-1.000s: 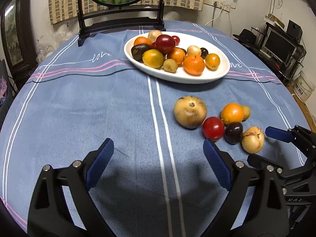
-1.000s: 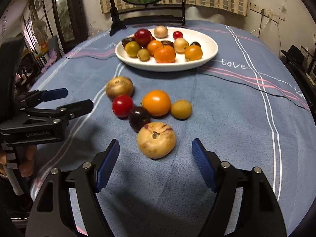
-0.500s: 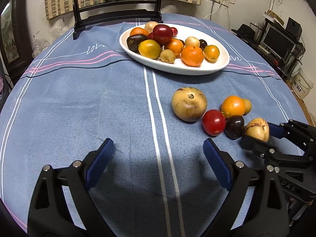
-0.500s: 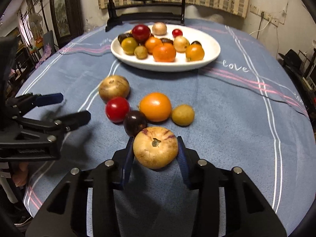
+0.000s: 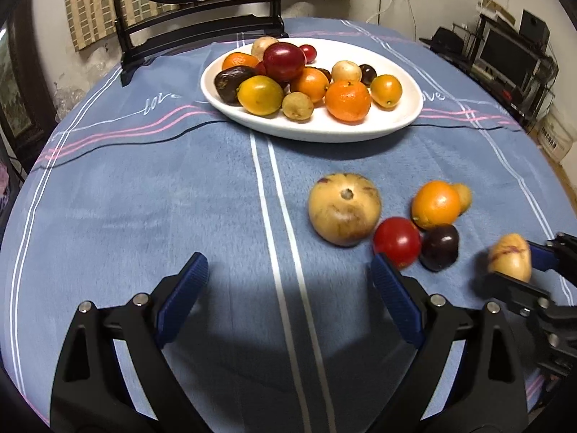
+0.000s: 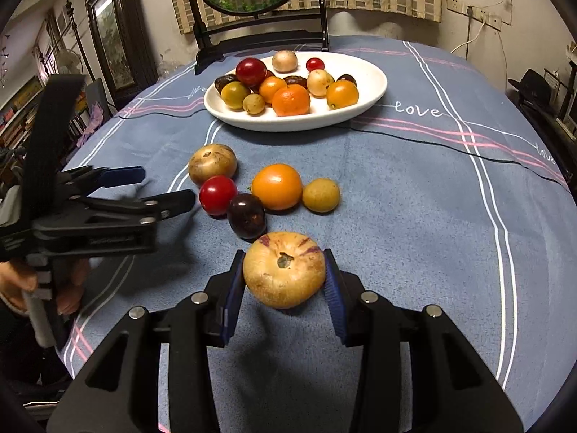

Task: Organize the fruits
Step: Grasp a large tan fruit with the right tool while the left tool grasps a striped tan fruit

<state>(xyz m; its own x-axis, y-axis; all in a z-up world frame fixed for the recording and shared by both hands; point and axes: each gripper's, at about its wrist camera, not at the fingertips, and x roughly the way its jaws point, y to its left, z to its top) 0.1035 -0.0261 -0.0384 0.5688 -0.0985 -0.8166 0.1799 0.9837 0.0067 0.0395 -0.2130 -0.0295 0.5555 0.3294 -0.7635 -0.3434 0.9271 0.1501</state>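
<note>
Now we're holding the right claw (image 6: pixel 285 281) shut on the tan purple-streaked fruit (image 6: pixel 284 274), just beside the loose fruit, for the white plate (image 6: pixel 364 108); left claw (image 5: pixel 288 299) is hanging wide open, empty, w/ bench cloth (image 5: pixel 144 209) below.

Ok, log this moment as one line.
right claw: shut on tan fruit | left claw: open, empty | plate: fruit piled | cloth: five fruits loose
</note>
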